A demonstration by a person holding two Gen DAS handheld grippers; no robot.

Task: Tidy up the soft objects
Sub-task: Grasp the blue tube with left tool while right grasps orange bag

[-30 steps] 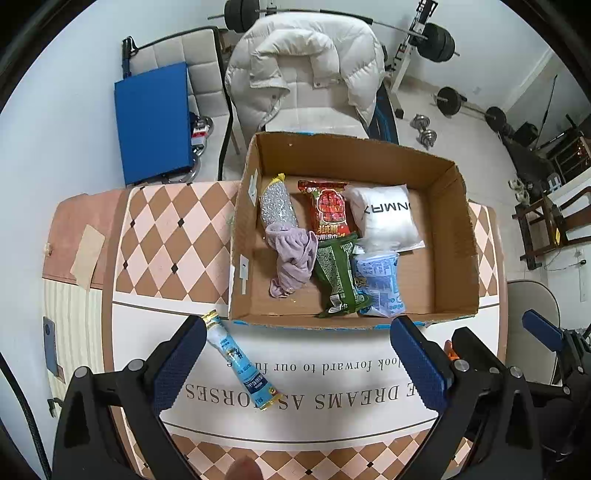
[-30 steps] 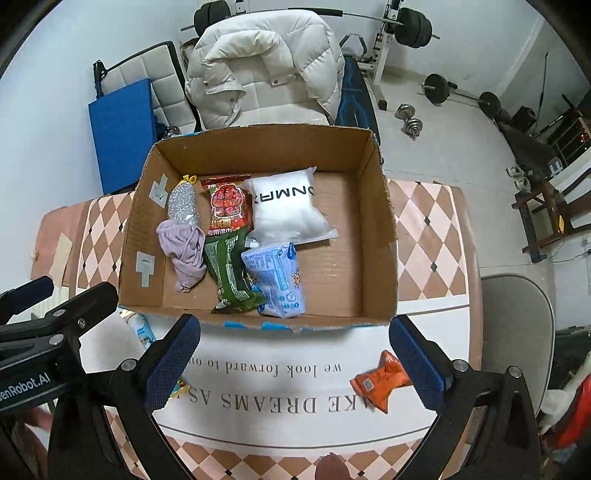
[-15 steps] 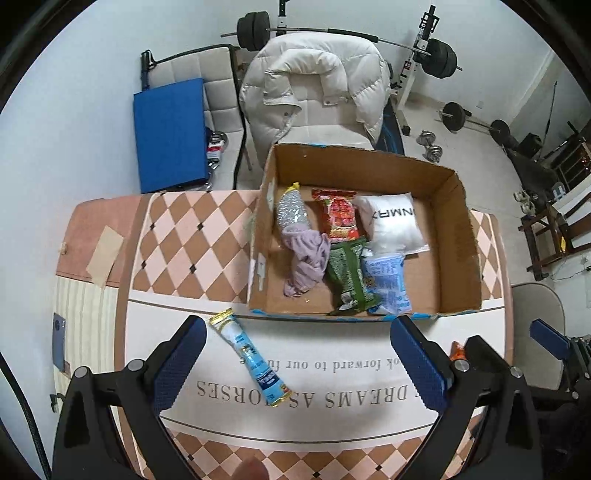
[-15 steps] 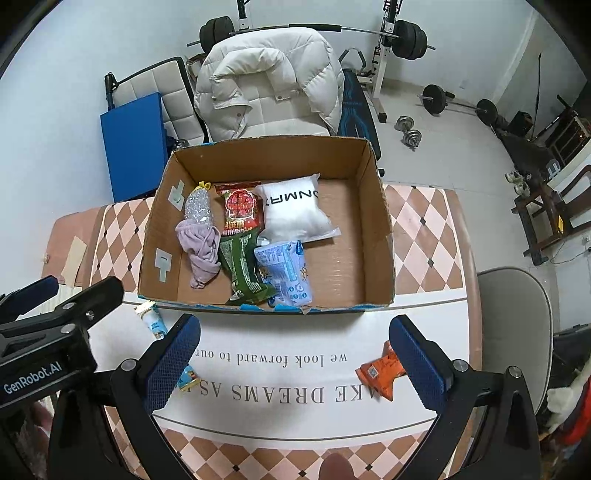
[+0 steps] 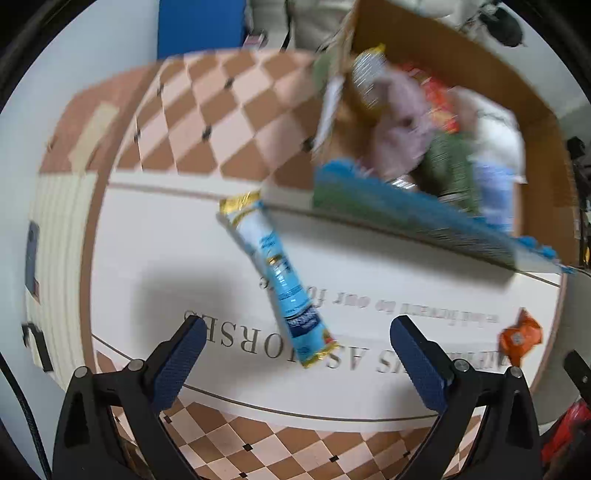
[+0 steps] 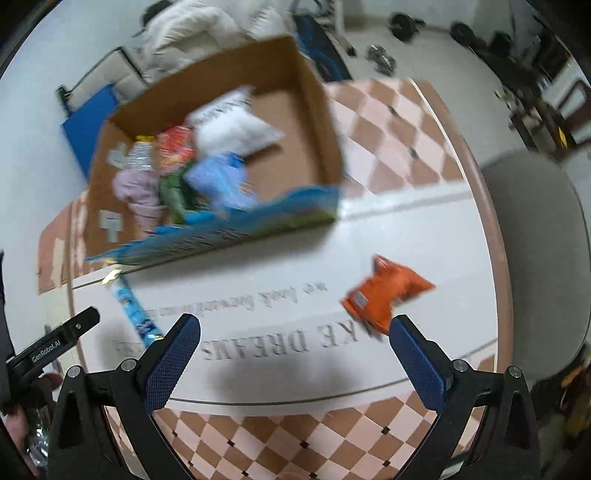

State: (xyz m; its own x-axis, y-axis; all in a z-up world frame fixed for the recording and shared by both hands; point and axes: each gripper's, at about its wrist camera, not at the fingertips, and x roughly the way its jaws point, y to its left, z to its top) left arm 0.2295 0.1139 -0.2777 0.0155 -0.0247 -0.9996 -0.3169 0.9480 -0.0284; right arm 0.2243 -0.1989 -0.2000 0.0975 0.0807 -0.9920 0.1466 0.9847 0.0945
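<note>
A cardboard box (image 5: 532, 99) (image 6: 317, 122) sits on the table and holds several soft packets, a purple cloth (image 5: 399, 136) and a white pillow pack (image 6: 236, 125). A long light-blue packet (image 5: 275, 273) (image 6: 135, 314) lies on the white mat in front of the box. My left gripper (image 5: 297, 363) is open, just short of the blue packet's near end. An orange packet (image 6: 382, 295) (image 5: 519, 338) lies on the mat to the right. My right gripper (image 6: 295, 360) is open, with the orange packet just beyond its right finger.
The table has a checkered cloth (image 5: 221, 110) with a white printed mat (image 6: 280, 343) on it. A grey chair (image 6: 532, 236) stands at the table's right edge. A blue pad (image 5: 199, 26), a white jacket (image 6: 199, 33) and gym weights (image 6: 406, 26) lie behind the table.
Both grippers have dropped down and forward toward the table. The left now hovers close over the blue packet, the right close to the orange packet. Both views are motion-blurred.
</note>
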